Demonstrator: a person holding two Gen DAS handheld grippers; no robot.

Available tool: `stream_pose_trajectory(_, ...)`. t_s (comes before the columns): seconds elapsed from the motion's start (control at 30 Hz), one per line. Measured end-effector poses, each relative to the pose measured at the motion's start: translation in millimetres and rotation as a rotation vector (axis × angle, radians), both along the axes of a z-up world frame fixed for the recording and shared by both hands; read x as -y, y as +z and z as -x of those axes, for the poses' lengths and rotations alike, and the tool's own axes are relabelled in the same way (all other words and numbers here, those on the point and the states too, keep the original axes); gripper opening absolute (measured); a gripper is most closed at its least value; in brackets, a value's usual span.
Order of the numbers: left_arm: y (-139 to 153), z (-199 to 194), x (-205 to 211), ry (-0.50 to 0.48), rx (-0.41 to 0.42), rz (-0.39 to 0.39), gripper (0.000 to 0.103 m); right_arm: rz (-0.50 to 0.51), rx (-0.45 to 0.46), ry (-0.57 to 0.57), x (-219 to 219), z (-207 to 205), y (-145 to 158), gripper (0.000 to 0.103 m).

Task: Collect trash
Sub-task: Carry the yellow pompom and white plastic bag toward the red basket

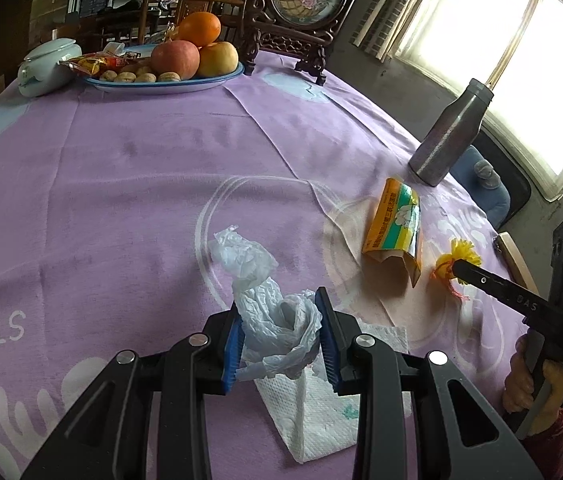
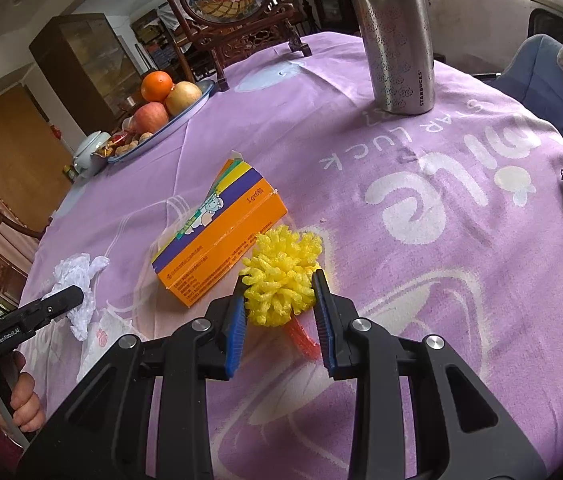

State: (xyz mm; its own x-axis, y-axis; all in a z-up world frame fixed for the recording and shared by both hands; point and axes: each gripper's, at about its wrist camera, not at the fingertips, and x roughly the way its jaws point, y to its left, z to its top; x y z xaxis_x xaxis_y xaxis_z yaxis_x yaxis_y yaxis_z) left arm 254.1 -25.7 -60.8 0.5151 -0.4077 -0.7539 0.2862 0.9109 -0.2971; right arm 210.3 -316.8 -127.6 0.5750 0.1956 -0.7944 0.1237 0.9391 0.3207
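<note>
In the left wrist view my left gripper [image 1: 278,302] is shut on a crumpled white plastic bag [image 1: 259,264], which is lifted partly off the purple tablecloth [image 1: 121,184]. Under the bag lies a white paper napkin [image 1: 313,404]. My right gripper [image 2: 280,280] is shut on a yellow foam fruit net [image 2: 277,256] with a red mesh piece [image 2: 301,338] beneath it. An orange and yellow cardboard box [image 2: 217,240] lies just left of the net. The left view shows the same net [image 1: 461,250] at the right gripper's tip [image 1: 459,268].
A steel bottle [image 2: 399,40] stands at the far side. At the far left sit a fruit plate [image 1: 169,84] and a lidded white pot [image 1: 43,66]. A carved framed picture [image 1: 305,4] stands behind. A person's hand [image 2: 21,404] holds the left gripper's handle.
</note>
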Motion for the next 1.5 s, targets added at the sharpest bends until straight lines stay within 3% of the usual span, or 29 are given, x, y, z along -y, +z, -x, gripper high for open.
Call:
stream_pose_trajectory(0.27,-12,-6,5,0.025,-0.028,-0.073,0.035,-0.003,-0.013,0.027,-4,0,-2,0.033)
stream_pose_trajectory(0.47,-14,-10,3,0.041,-0.038,-0.073,0.036,0.018,-0.022,0.035,-8,0,-3,0.033)
stream_pose_trajectory(0.53,-13,-11,2,0.048,-0.034,-0.068,0.032,0.021,-0.023,0.035,-8,0,-3,0.033)
stream_pose_trajectory(0.93,31,8,-6,0.088,0.144,-0.025,0.029,0.044,0.019,0.014,-4,11,5,0.032)
stream_pose_trajectory(1.23,33,12,-8,0.088,0.152,-0.019,0.029,0.068,0.118,-0.018,12,66,45,0.032)
stream_pose_trajectory(1.5,37,29,-12,0.054,0.155,0.024,0.029,0.059,0.195,-0.114,49,153,75,0.032)
